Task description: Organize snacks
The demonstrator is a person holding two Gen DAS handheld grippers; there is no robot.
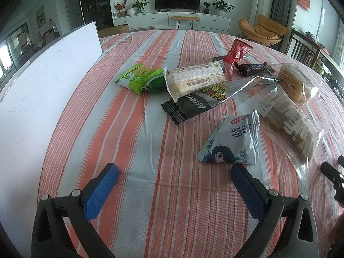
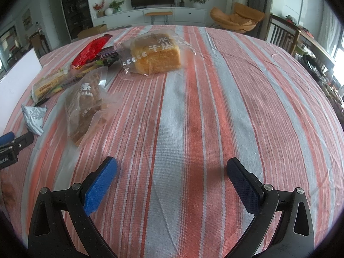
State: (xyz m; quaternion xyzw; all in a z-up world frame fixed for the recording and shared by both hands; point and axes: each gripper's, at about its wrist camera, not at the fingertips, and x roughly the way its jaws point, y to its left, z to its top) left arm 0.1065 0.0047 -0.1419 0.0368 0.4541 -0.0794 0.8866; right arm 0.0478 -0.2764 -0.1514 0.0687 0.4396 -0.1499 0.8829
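Several wrapped snacks lie in a loose pile on the striped tablecloth [image 1: 150, 150]. In the left wrist view I see a green cracker pack [image 1: 139, 78], a long cream roll [image 1: 196, 78], a black seaweed bag [image 1: 191, 106], a red packet [image 1: 236, 52], a dark chocolate bar [image 1: 252, 68], a clear bag of brown slices [image 1: 288, 122] and a white triangular blueberry pouch [image 1: 232, 143]. My left gripper [image 1: 174, 178] stands open just short of the pouch. The right wrist view shows bagged bread [image 2: 155, 53] and the brown slices [image 2: 90, 105]. My right gripper [image 2: 172, 172] is open over bare cloth.
A white board or box wall [image 1: 43, 81] runs along the table's left side. The right gripper's black tip [image 1: 332, 173] shows at the right edge of the left wrist view. Wooden chairs [image 2: 281, 34] stand beyond the table's far right.
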